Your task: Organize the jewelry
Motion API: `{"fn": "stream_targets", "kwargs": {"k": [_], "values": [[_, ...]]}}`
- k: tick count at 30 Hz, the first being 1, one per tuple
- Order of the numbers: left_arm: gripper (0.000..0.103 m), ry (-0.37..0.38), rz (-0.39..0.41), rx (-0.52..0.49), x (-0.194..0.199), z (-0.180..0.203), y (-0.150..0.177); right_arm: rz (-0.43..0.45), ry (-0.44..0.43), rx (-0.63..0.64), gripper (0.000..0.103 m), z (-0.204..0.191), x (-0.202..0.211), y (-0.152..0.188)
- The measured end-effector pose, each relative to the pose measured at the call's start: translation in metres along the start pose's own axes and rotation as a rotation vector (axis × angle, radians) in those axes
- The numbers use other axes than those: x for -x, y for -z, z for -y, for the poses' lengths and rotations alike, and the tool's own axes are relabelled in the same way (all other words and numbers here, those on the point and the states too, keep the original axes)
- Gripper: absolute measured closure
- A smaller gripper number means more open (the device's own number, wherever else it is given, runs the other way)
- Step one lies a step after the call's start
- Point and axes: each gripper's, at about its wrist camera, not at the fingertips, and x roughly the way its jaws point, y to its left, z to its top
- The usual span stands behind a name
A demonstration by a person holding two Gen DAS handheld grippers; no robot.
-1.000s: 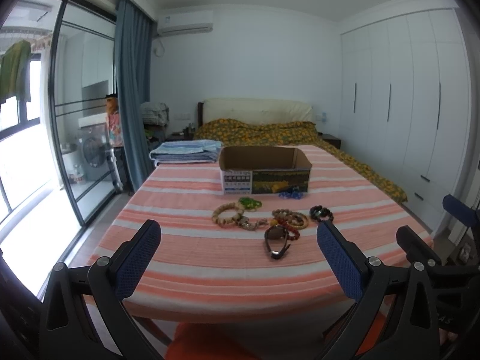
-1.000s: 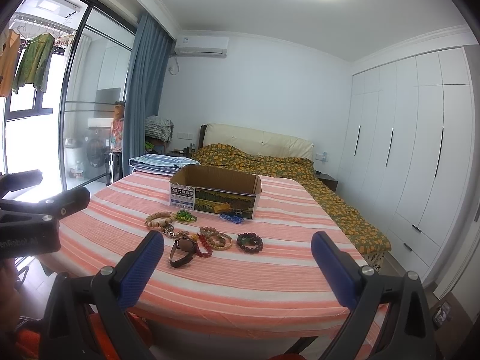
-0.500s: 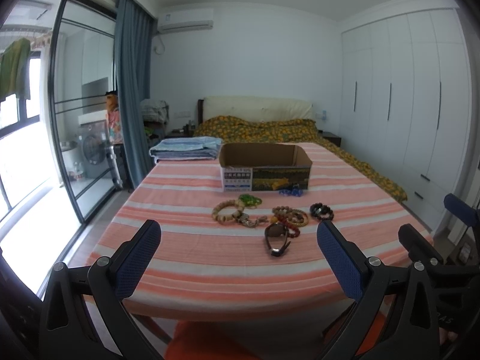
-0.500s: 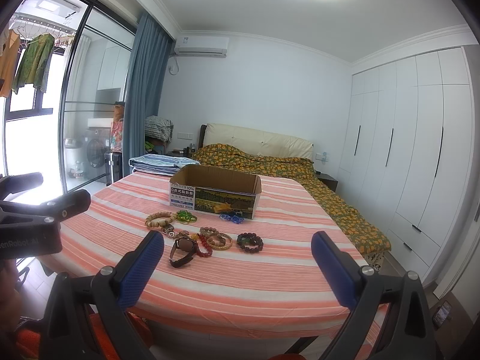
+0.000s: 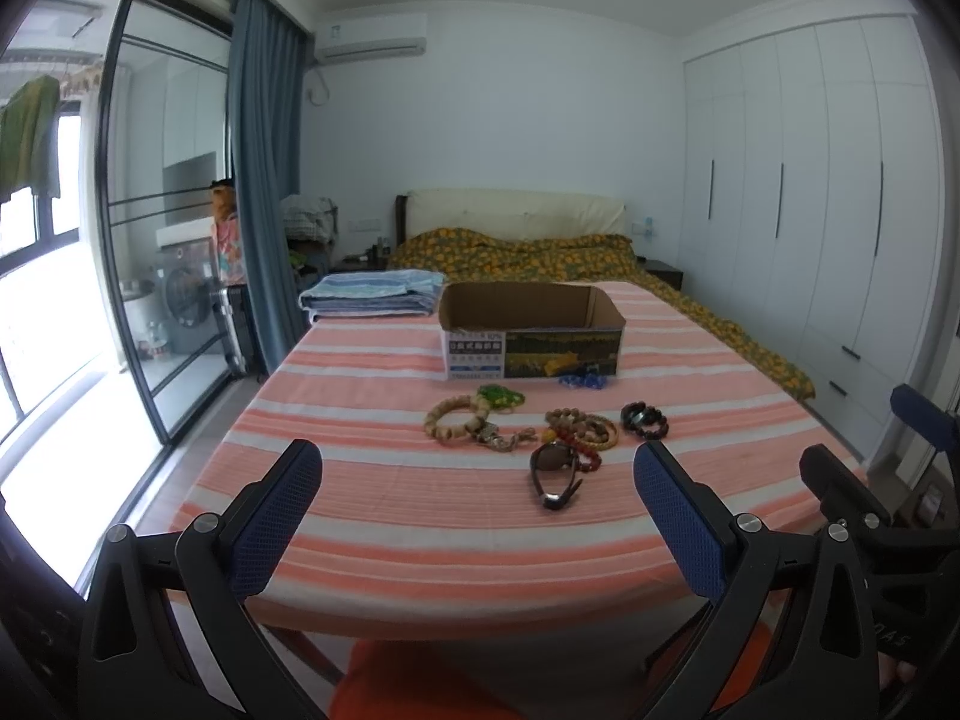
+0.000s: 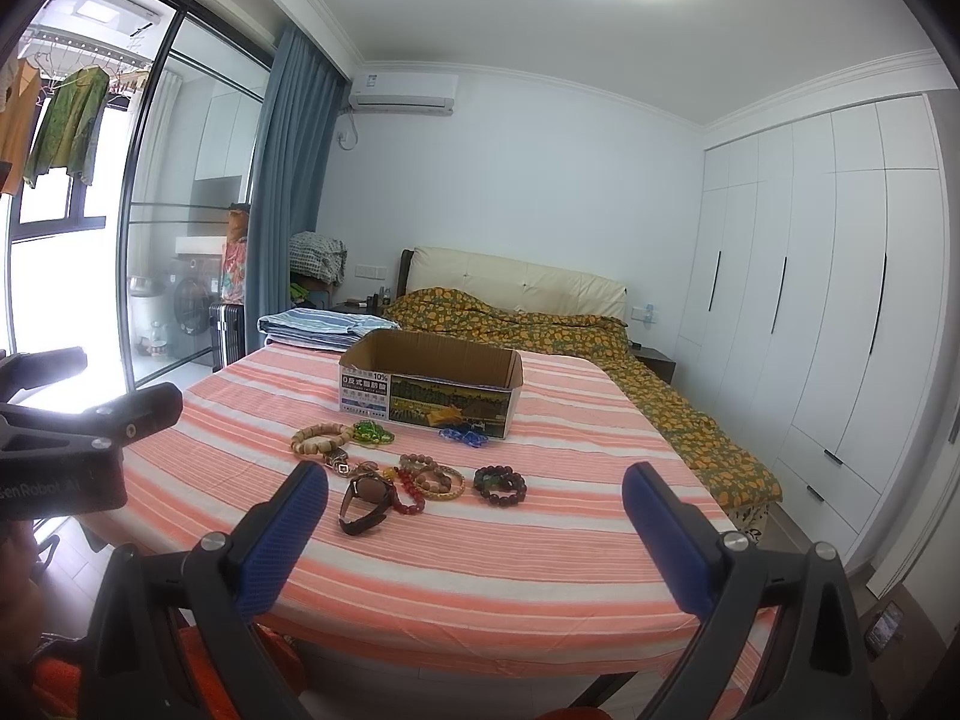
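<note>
- The left gripper (image 5: 477, 483) is spread wide with nothing between its blue pads, low in the frame at the near edge of the table; the right gripper (image 6: 474, 507) is equally wide apart and empty, and neither touches anything.
- Just above the left gripper, at frame centre, lies the jewelry: a dark wristwatch (image 5: 555, 471) nearest, then a tan bead bracelet (image 5: 454, 416), a green bead bracelet (image 5: 501, 396), a red and brown bead cluster (image 5: 581, 433), a dark bead bracelet (image 5: 644, 420) and small blue beads (image 5: 581, 382).
- These pieces look light and limp; strung beads would likely sag and swing once lifted, and round beads may slip between flat pads.
- A pinch across one side of a loop looks safest; the watch seems best taken by its strap, not its face.
- Several bracelets touch or overlap, so one lift could drag a neighbour.
- The open cardboard box (image 5: 531, 330) stands above the pieces, the likely destination; the blue beads lie just beside its front wall.
- The striped orange tablecloth (image 5: 372, 498) is soft and may wrinkle under a pad.
- Beyond, in the upper frame: a bed (image 5: 522, 246), folded towels (image 5: 372, 294), white wardrobes (image 5: 810, 192) and glass doors (image 5: 162, 240).
</note>
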Motion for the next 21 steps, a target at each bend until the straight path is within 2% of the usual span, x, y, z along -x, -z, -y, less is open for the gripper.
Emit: {"fn": "stream_targets", "kwargs": {"k": [21], "values": [[0.000, -0.001, -0.004, -0.003, -0.0018, -0.0001, 0.0009, 0.000, 0.001, 0.000, 0.003, -0.0003, 0.0004, 0.0002]]}}
